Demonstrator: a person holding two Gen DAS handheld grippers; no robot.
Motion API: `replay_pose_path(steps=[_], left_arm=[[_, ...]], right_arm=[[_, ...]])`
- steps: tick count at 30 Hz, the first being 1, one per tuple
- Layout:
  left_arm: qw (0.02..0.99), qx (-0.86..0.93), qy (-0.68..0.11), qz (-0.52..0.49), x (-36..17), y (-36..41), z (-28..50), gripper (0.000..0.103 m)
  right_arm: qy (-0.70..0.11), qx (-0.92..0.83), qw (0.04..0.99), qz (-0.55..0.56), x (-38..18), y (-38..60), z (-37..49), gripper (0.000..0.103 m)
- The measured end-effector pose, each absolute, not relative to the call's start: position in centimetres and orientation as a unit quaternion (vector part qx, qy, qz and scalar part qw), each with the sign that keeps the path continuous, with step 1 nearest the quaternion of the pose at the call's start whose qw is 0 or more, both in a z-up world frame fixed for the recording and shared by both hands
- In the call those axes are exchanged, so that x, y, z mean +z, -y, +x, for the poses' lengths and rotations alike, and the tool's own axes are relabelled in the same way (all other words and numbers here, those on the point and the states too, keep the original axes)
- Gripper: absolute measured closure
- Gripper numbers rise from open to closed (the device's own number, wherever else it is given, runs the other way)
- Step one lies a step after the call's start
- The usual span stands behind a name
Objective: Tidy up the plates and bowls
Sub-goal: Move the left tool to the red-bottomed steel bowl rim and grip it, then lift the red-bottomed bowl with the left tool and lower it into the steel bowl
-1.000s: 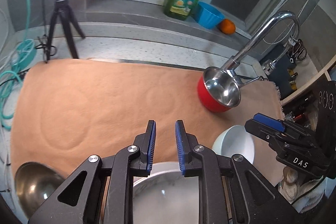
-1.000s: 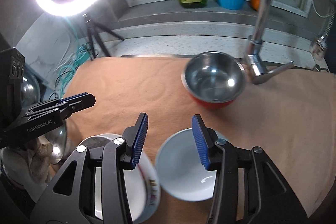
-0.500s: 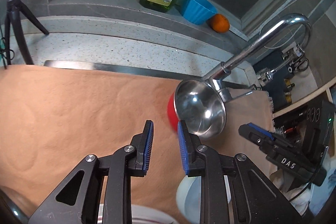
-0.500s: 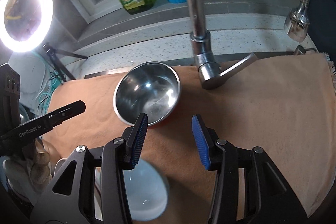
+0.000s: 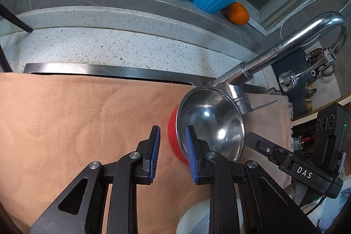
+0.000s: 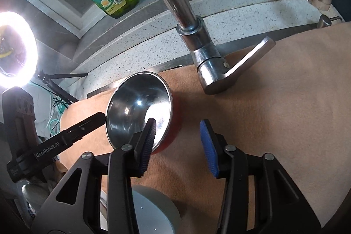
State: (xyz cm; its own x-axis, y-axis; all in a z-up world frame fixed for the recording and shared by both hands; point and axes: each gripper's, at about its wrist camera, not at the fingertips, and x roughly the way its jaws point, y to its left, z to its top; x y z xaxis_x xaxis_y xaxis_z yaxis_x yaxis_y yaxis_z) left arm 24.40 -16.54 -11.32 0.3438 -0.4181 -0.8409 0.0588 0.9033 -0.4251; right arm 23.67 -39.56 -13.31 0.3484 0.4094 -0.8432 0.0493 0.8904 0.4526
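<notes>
Two grippers, one target, listed left to right as we find them. Left gripper (image 5: 172, 151): jaws parted and empty; the red bowl with steel lining (image 5: 210, 122) lies just ahead and to its right, its near rim passing behind the right-hand pad, its red wall showing in the gap. Bowl: tilted on the tan cloth (image 5: 76, 120) over the table, beside the faucet (image 5: 285, 45). Right gripper (image 6: 177, 146): jaws closing, nothing between them; the bowl (image 6: 138, 109) sits ahead and leftward, its rim behind the left-hand pad. We judge both equally near; a white bowl (image 6: 153, 212) lies beneath.
</notes>
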Motion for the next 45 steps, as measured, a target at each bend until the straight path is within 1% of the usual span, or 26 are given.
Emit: replay_pose_path(steps=[1, 3, 5, 6, 7, 8, 12, 19, 28, 38, 45], left_arm=[[0.802, -0.151, -0.555, -0.164, -11.5, 16.6, 24.6, 0.081], [0.802, -0.152, -0.554, -0.161, -11.7, 16.9, 24.7, 0.082], [0.801, -0.155, -0.556, -0.158, -11.8, 17.1, 24.9, 0.082], [0.802, -0.156, -0.555, -0.158, -11.8, 17.1, 24.9, 0.084], [0.802, -0.158, -0.555, -0.155, -11.8, 17.3, 25.0, 0.089], [0.802, -0.16, -0.555, -0.152, -11.8, 17.4, 25.1, 0.091], [0.801, -0.164, -0.556, -0.148, -11.8, 17.6, 25.3, 0.091], [0.8, -0.166, -0.557, -0.148, -11.6, 17.5, 25.0, 0.092], [0.815, -0.164, -0.534, -0.155, -9.2, 15.3, 22.9, 0.092], [0.846, -0.141, -0.49, -0.159, -5.3, 10.3, 17.6, 0.092], [0.859, -0.119, -0.469, -0.168, -3.5, 6.2, 13.3, 0.092]], right_arm=[[-0.561, 0.114, 0.794, 0.204, -13.4, 39.5, 23.7, 0.067], [-0.564, 0.117, 0.792, 0.201, -13.6, 39.2, 23.9, 0.075], [-0.568, 0.12, 0.789, 0.199, -13.8, 39.0, 24.0, 0.081], [-0.569, 0.121, 0.789, 0.198, -13.9, 38.9, 24.1, 0.082], [-0.57, 0.121, 0.788, 0.197, -14.0, 38.8, 24.2, 0.083], [-0.571, 0.122, 0.787, 0.198, -14.0, 38.8, 24.2, 0.085], [-0.574, 0.127, 0.785, 0.196, -14.1, 38.4, 24.5, 0.091], [-0.571, 0.124, 0.79, 0.186, -13.6, 37.8, 24.4, 0.091], [-0.556, 0.145, 0.8, 0.174, -11.0, 35.9, 22.9, 0.091], [-0.538, 0.201, 0.805, 0.147, -7.9, 30.5, 19.1, 0.091], [-0.537, 0.24, 0.796, 0.141, -6.8, 26.0, 16.4, 0.091]])
